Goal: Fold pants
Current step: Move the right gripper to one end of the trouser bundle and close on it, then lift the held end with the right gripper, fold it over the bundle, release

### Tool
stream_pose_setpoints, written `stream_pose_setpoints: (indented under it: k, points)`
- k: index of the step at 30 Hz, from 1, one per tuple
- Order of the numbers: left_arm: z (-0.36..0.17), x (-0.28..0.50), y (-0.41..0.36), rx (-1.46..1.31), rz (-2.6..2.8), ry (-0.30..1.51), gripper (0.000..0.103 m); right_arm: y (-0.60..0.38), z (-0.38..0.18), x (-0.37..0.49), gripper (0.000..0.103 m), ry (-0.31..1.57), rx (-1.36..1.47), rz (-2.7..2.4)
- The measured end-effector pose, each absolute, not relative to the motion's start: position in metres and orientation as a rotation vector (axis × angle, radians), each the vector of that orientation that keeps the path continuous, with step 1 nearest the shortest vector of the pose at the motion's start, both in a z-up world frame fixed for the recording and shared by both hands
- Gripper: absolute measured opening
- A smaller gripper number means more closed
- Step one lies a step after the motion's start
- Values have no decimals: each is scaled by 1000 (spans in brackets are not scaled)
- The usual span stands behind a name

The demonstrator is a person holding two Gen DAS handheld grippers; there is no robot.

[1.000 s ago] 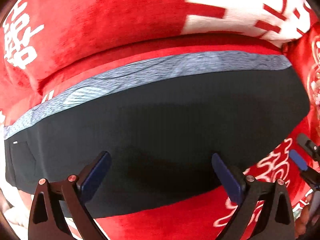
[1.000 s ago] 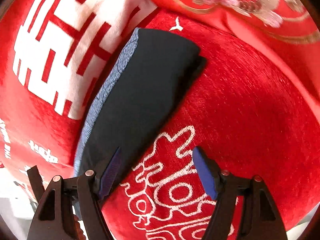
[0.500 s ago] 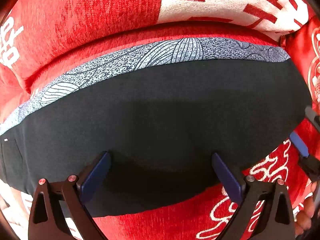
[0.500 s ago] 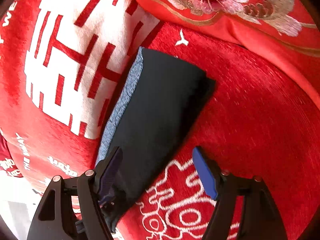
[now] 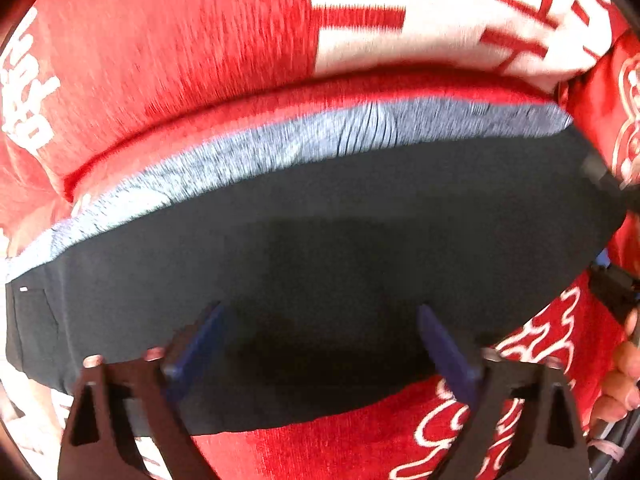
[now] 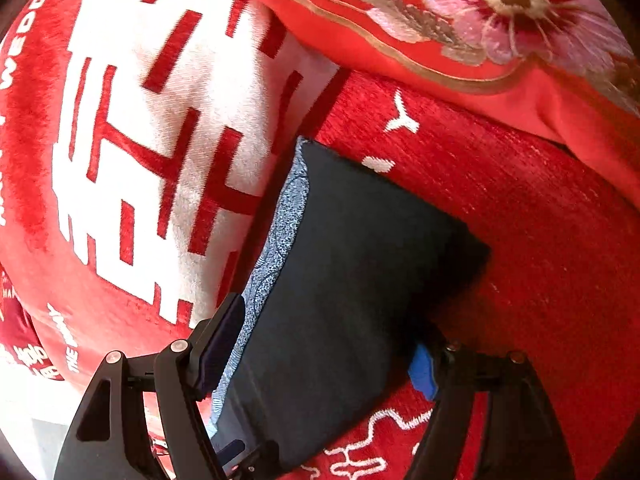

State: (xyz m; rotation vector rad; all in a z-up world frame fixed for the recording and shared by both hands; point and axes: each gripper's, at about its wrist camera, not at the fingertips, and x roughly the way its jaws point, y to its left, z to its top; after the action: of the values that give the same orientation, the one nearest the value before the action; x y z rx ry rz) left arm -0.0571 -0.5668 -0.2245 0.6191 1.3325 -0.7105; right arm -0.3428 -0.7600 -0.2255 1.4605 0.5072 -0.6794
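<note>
The left gripper [image 5: 320, 344] is held wide open, its blue-padded fingers [image 5: 444, 350] spread apart above the near edge of the pants [image 5: 340, 248], with nothing clamped between them. The right gripper [image 6: 320, 356] is likewise spread wide, its two fingers set at either side of the folded bundle's near end; whether the pads touch the cloth cannot be told. The pants [image 6: 352, 280] are seen as a smooth, dark, matte rectangle, folded flat, with a band of pale blue-grey printed fabric [image 6: 280, 236] running along one long edge, patterned in fine curved lines. A small pocket outline is visible at the left end in the left view. The bundle is laid on a red plush cover [image 6: 540, 240] of ribbed, velvety pile, woven with white swirling outlines. Behind it a red cushion [image 6: 140, 140] with a large white block character is propped; the words "WEDDIN" and "THE" can be read near its edges. At far right an embroidered red satin pillow [image 6: 460, 12] with pink flowers and gold trim is seen.
</note>
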Motion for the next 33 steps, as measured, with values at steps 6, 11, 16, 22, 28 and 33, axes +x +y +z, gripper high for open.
stream_pose_setpoints:
  k: [6, 11, 16, 22, 28, 33]
  points:
    - [-198, -58, -579, 510, -796, 1326, 39, -760, -225, -356, 17, 584, 1481, -703]
    - [-227, -85, -594, 513, -874, 1366, 39, -755, -196, -340, 15, 624, 1344, -680]
    - [-234, -102, -578, 445, -893, 1251, 39, -747, -164, -318, 14, 642, 1232, -626]
    - [-232, -95, -563, 365, -939, 1255, 39, -718, -119, -279, 14, 701, 1001, -548]
    - [-225, -80, -536, 297, -966, 1326, 39, -678, -89, -233, 14, 784, 782, -463]
    - [-202, -46, -485, 324, -873, 1353, 61, -636, -74, -189, 14, 856, 628, -400]
